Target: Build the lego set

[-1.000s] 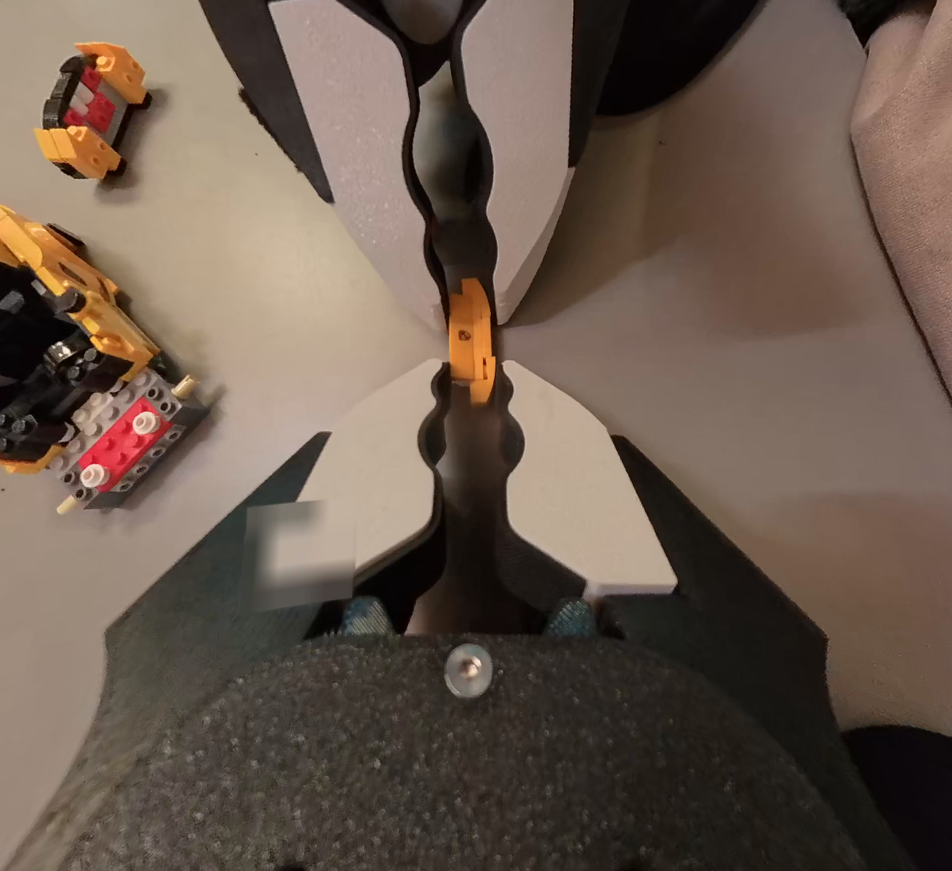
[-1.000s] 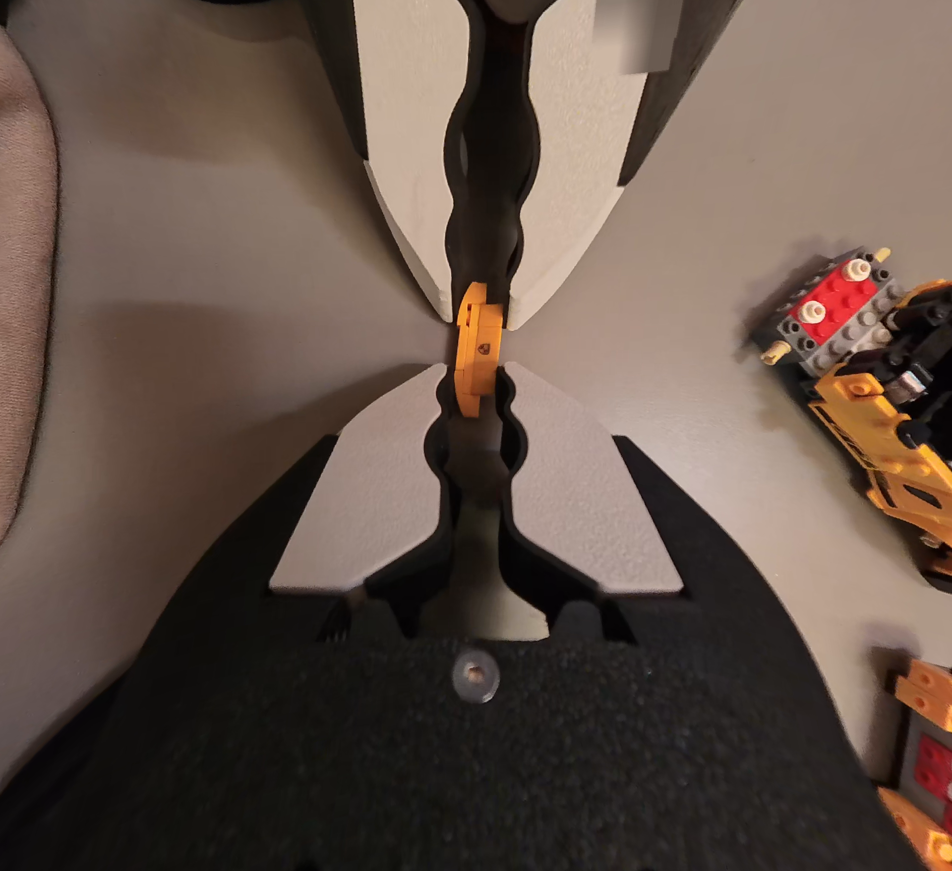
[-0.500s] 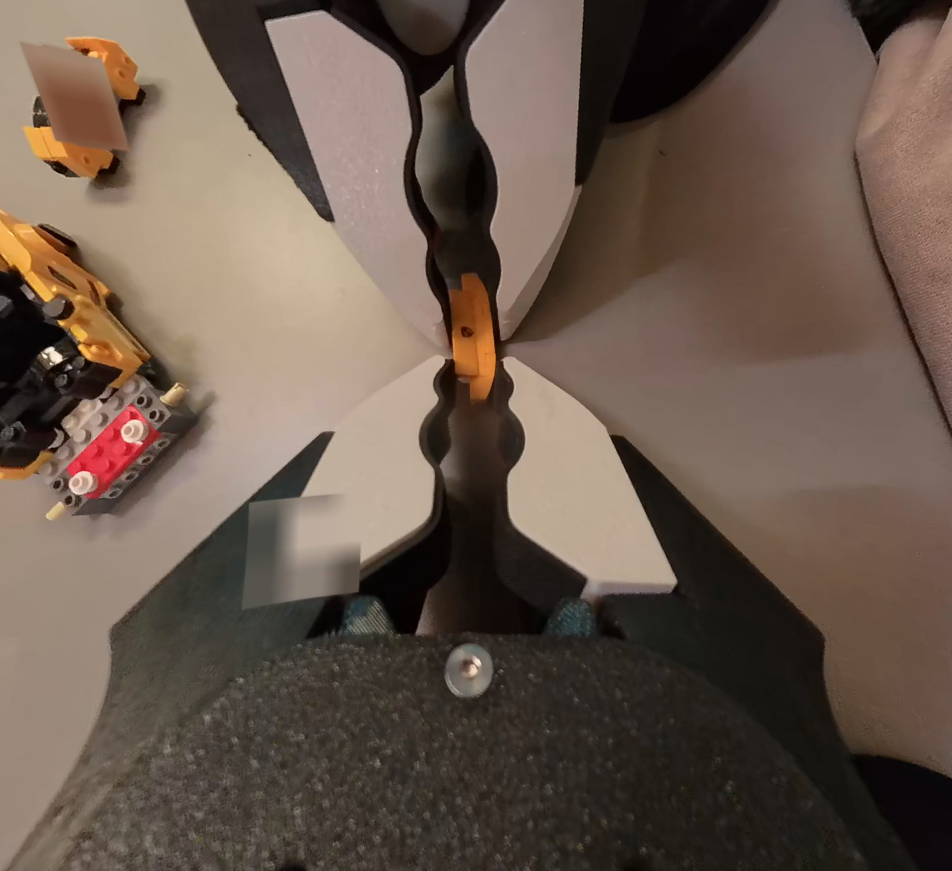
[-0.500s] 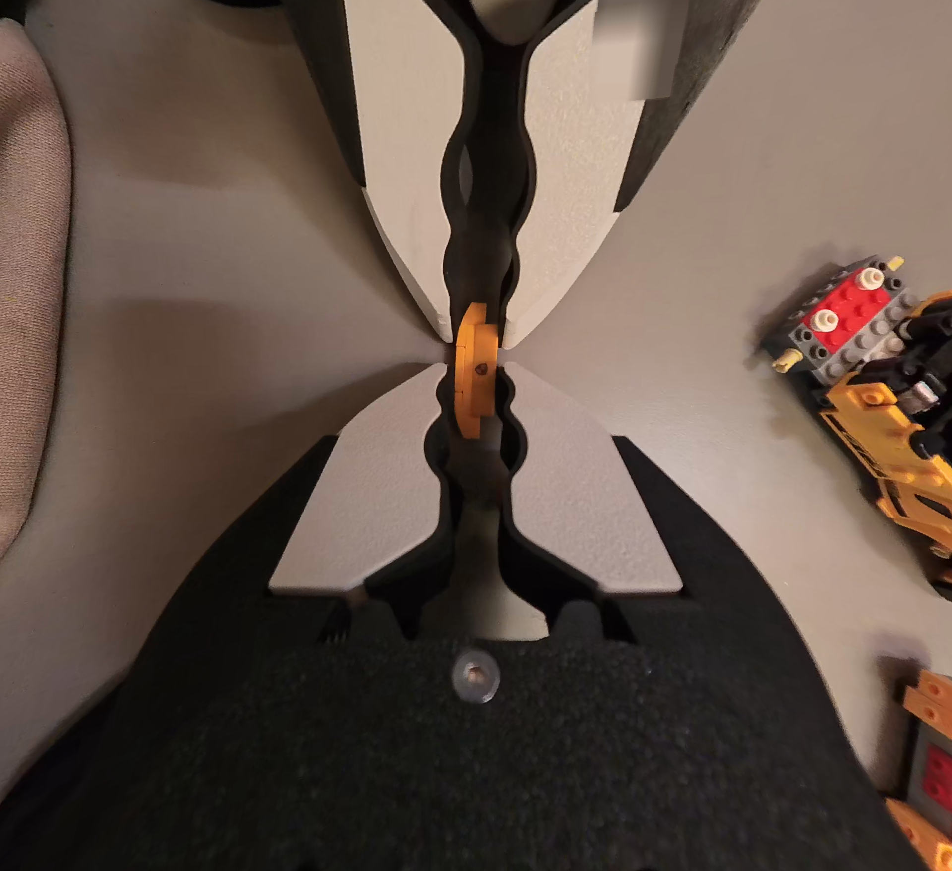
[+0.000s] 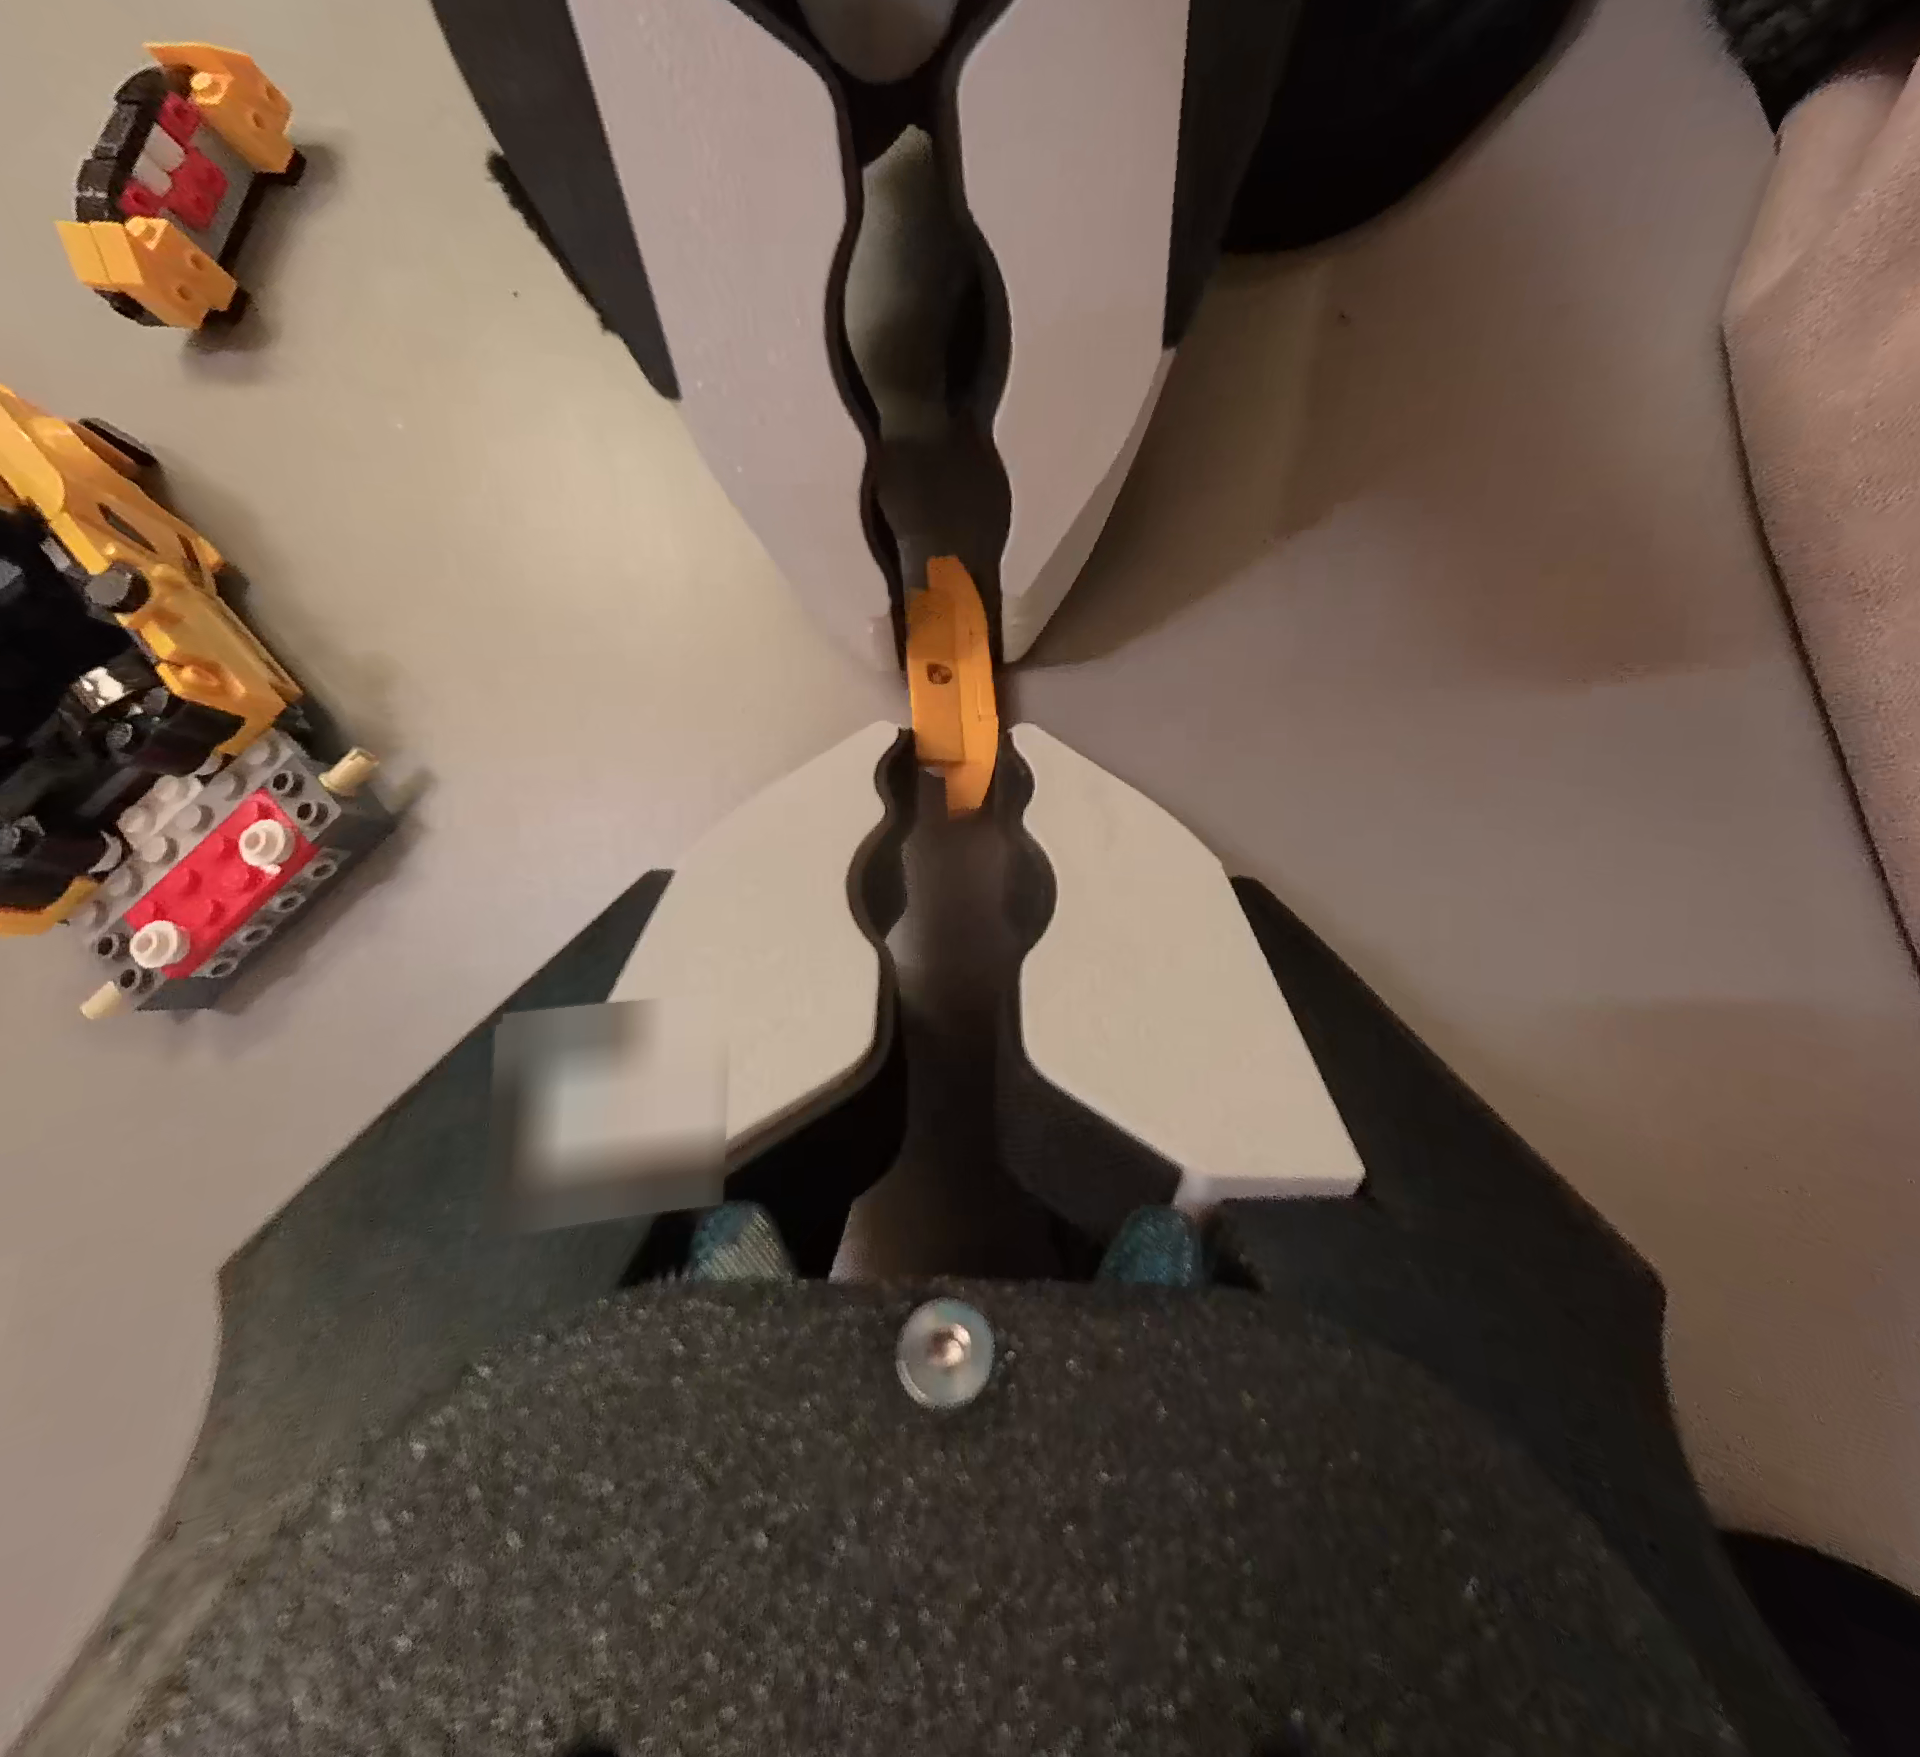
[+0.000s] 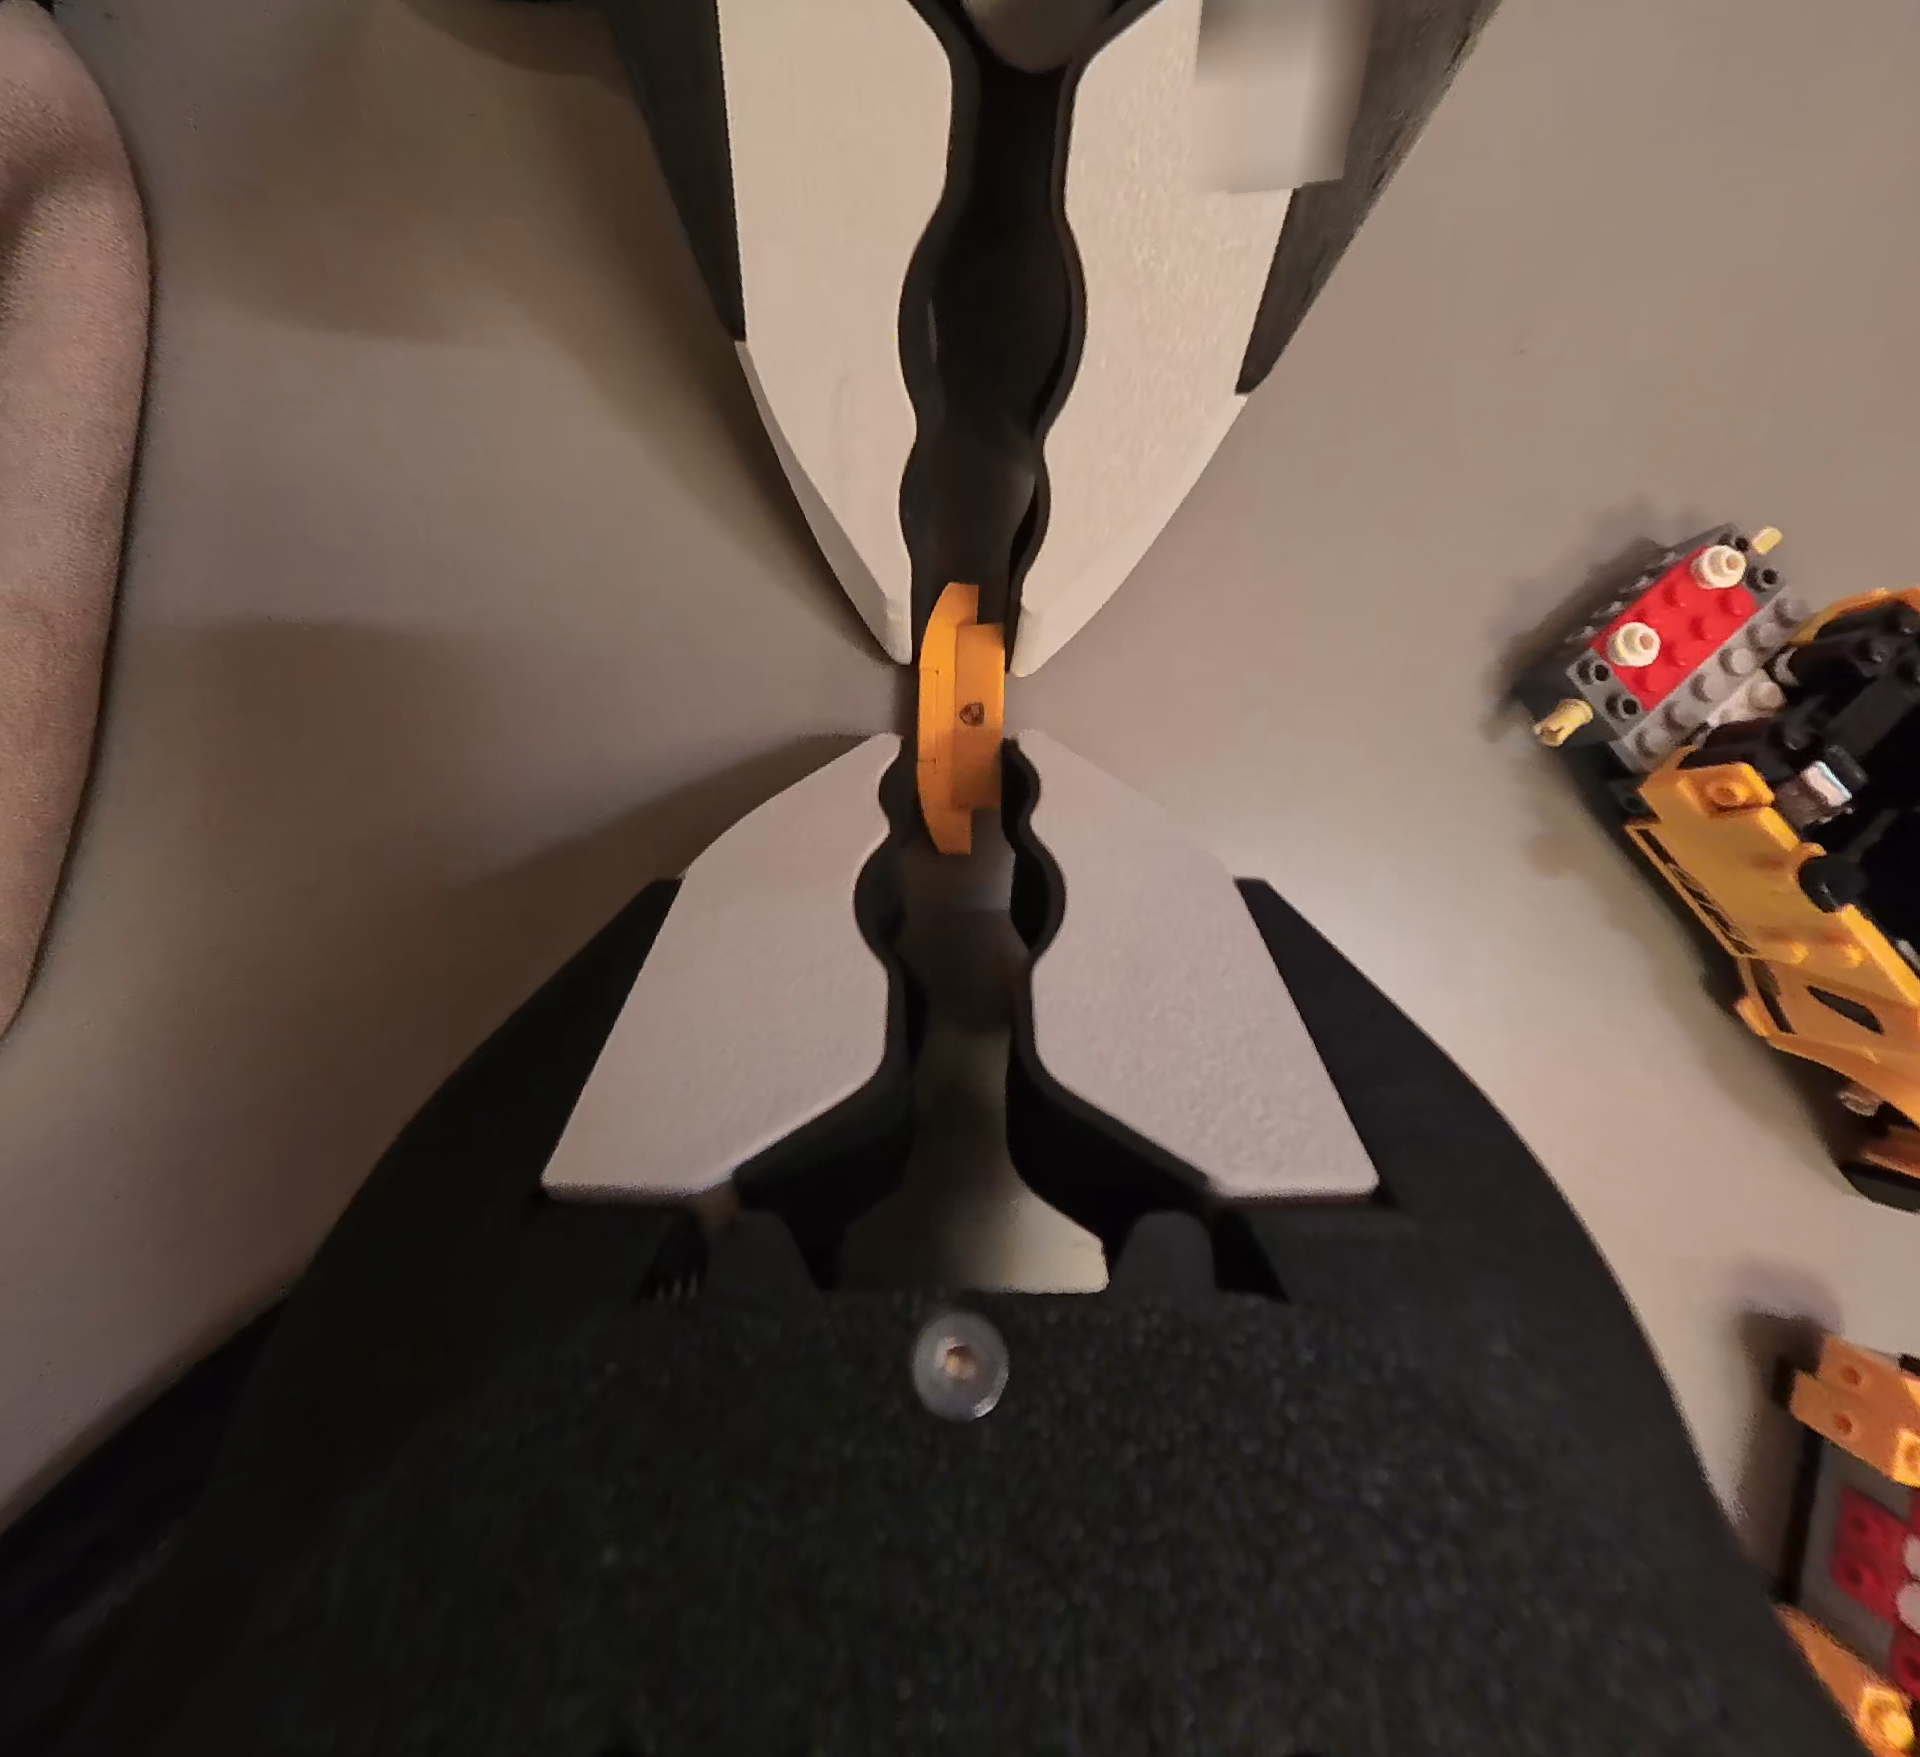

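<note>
Two grippers meet tip to tip at frame centre, both clamped on one small orange lego piece (image 5: pixel 948 684): the left gripper (image 5: pixel 951 777) pinches its lower end and the right gripper (image 6: pixel 961 788) does the same in its own view, where the piece (image 6: pixel 961 720) shows curved, layered plates. Two builds lie on the grey table (image 5: pixel 582 502): a yellow-and-black lego vehicle (image 5: pixel 135 731) at left centre and a small orange-and-black assembly (image 5: pixel 177 185) at upper left. Since a second ago the piece has turned slightly in the grips; both builds lie as before.
</note>
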